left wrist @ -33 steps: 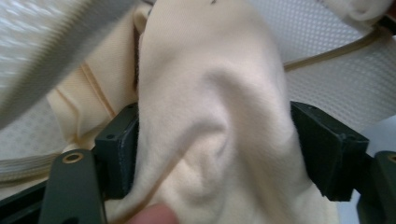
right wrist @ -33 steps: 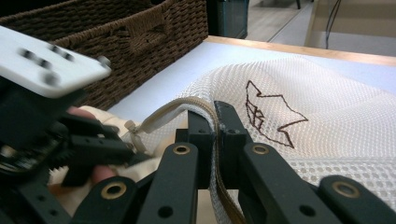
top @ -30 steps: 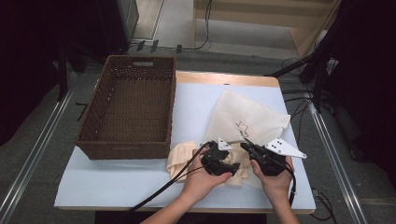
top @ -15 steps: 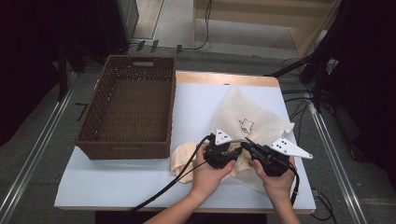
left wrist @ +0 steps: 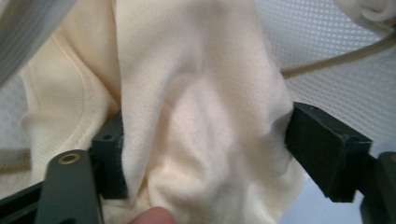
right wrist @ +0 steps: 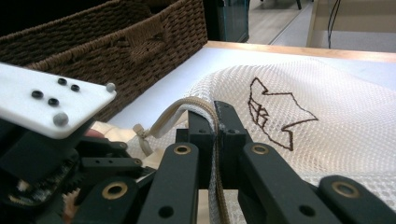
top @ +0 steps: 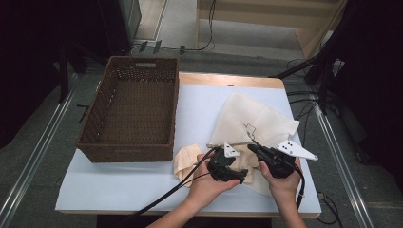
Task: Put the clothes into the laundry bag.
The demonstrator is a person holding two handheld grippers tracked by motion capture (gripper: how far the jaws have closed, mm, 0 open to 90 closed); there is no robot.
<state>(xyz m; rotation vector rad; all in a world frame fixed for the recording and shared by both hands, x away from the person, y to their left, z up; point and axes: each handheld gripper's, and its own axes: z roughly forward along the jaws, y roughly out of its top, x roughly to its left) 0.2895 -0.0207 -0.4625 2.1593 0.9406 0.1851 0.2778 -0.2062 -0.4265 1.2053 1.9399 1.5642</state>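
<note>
A white mesh laundry bag (top: 252, 121) with a brown embroidered emblem lies flat right of the wicker basket (top: 130, 111); a crumpled cream garment (left wrist: 196, 116) sits at its opening, nearer the basket's front corner.

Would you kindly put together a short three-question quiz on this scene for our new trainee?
1. True or false: the right gripper is shut on the zipper edge of the mesh bag.
2. Which cloth lies between the pads of the left gripper: A) cream garment B) blue towel C) black sock?
3. Name the container standing left of the mesh bag in the high view.

Key: 1 true. 2 A. 3 The wicker basket.
</note>
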